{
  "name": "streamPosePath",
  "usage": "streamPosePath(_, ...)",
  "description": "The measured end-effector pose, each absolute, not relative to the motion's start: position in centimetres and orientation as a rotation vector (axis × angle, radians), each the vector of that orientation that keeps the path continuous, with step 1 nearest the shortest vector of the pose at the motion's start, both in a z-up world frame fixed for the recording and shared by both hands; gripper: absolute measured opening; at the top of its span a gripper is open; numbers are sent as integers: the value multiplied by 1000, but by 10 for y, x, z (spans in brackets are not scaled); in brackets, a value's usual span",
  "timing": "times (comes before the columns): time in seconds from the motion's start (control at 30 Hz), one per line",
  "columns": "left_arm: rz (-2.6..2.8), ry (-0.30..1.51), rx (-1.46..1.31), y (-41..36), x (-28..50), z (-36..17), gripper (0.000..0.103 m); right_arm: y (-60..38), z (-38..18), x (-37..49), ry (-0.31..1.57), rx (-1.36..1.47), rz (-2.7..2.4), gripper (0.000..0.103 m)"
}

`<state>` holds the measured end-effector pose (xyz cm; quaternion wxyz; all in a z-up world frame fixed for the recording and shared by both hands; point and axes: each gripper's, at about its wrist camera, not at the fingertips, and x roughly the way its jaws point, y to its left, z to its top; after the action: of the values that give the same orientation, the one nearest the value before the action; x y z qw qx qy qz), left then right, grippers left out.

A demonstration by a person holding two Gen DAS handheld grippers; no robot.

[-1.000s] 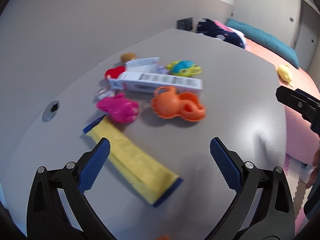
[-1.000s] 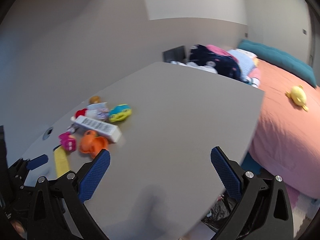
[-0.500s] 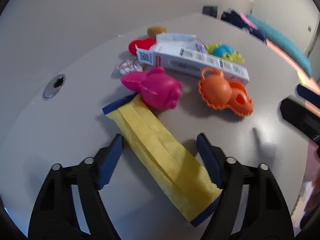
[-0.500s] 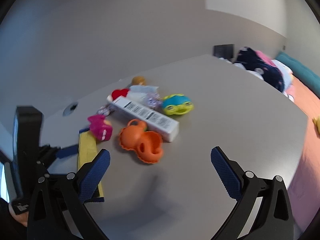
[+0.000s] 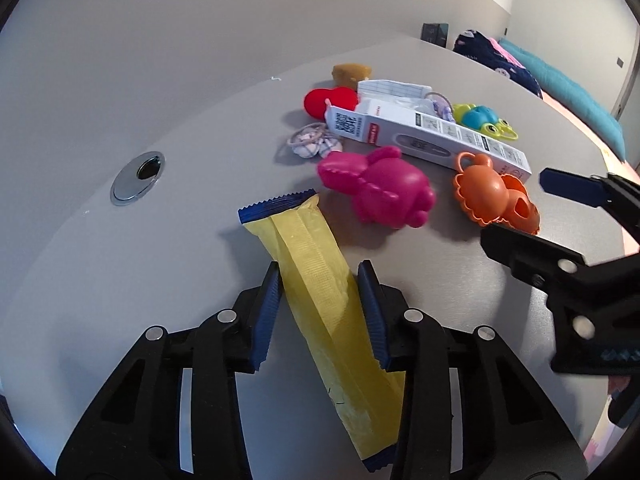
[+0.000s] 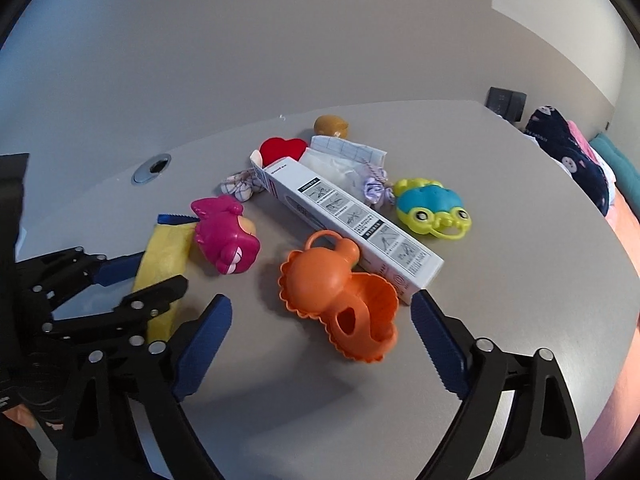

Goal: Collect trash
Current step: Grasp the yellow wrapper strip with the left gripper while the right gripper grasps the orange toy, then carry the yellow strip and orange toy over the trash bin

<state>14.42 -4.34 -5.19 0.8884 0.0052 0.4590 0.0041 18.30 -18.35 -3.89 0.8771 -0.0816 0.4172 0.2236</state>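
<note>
Left gripper (image 5: pixel 320 300) just closing, pads against the yellow wrapper (image 5: pixel 320 292) on the grey table (image 5: pixel 180 260). Right gripper (image 6: pixel 320 332) spread wide, narrowing slightly, hovering around the orange toy (image 6: pixel 340 300), pads not touching it.

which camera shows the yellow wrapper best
The left wrist view: the yellow wrapper runs nearly full length between the left gripper pads. In the right wrist view that gripper and the pink toy hide much of it.
</note>
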Motion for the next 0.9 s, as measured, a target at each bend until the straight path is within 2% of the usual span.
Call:
streamPosePath(0.07, 2, 950, 11, -41, 145, -52, 39, -179, -43, 187, 881, -185, 465, 86)
streamPosePath(0.23, 8, 927, 16, -38, 144, -53, 39, -170, -56, 198, 915, -224, 446, 66)
streamPosePath(0.3, 12, 924, 14, -37, 143, -53, 39, -167, -59, 200, 911, -245, 436, 62)
streamPosePath(0.37, 21, 921, 7, -36, 144, -53, 39, -166, -57, 202, 911, -245, 434, 48)
streamPosePath(0.47, 34, 914, 2, -35, 144, -54, 39, -167, -57, 204, 916, -243, 429, 42)
streamPosePath(0.5, 34, 912, 0, -35, 144, -54, 39, -168, -57, 203, 914, -238, 427, 27)
streamPosePath(0.9, -1, 909, -54, -37, 137, -51, 32, -184, -44, 190, 900, -111, 464, 28)
